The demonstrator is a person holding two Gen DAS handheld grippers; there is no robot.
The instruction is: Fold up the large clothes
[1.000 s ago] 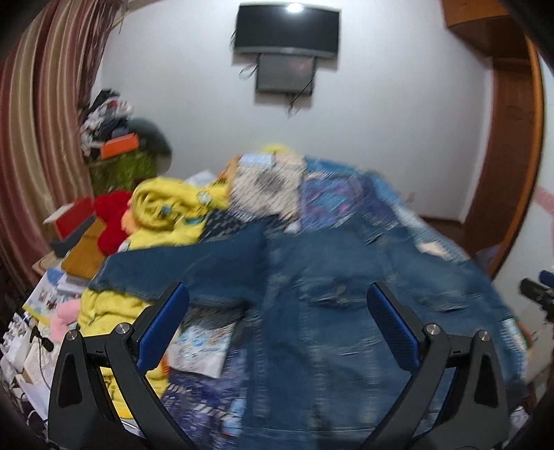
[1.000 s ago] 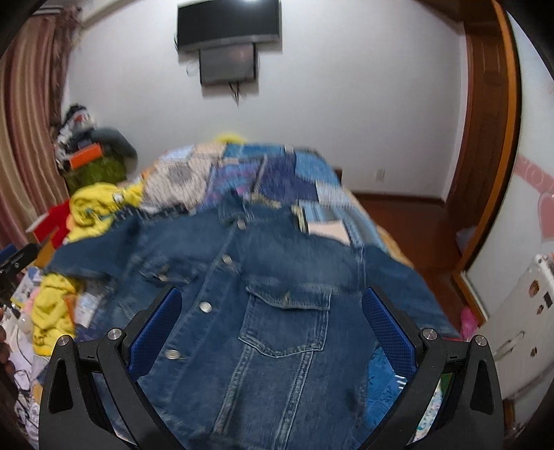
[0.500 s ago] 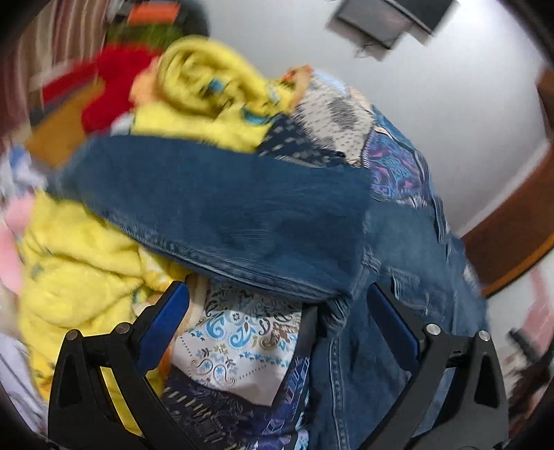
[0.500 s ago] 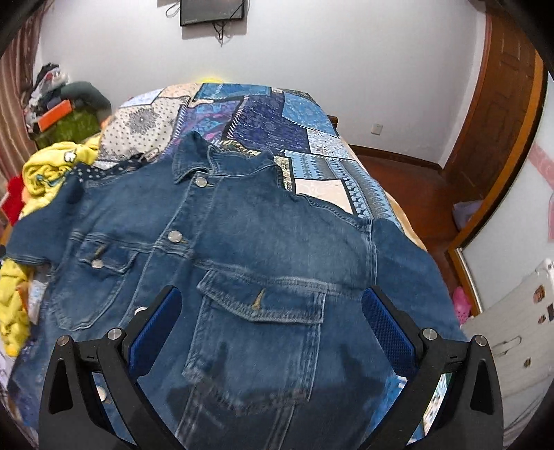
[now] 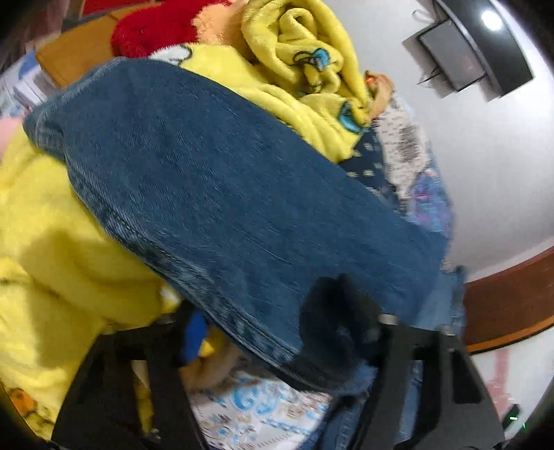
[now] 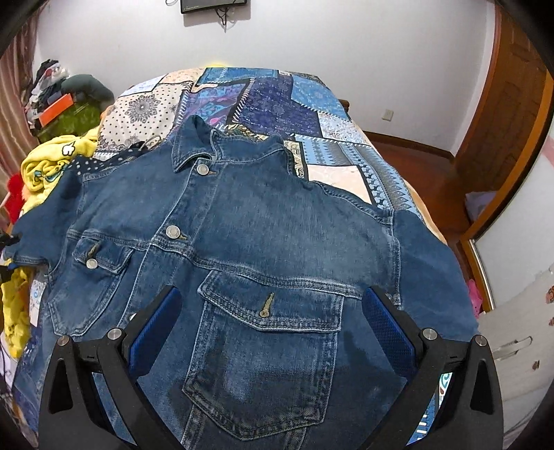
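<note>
A blue denim jacket lies buttoned and face up on the patchwork bed cover, collar toward the far wall. Its left sleeve stretches out over a yellow fleece blanket. My left gripper is tilted and blurred at the sleeve's lower seam. Its jaws are closing, with the sleeve's edge between them: the blue pad sits under the hem and the other finger over the denim. My right gripper hangs open above the chest pocket with nothing between its pads.
Yellow blanket and a red plush thing pile up along the bed's left side, with clutter behind. A wall screen hangs at the far end. A wooden door and bare floor lie to the right of the bed.
My left gripper has swung down and left to the sleeve, rolled over, and its jaws have narrowed around the sleeve's edge. The right gripper has come lower over the jacket's front.
</note>
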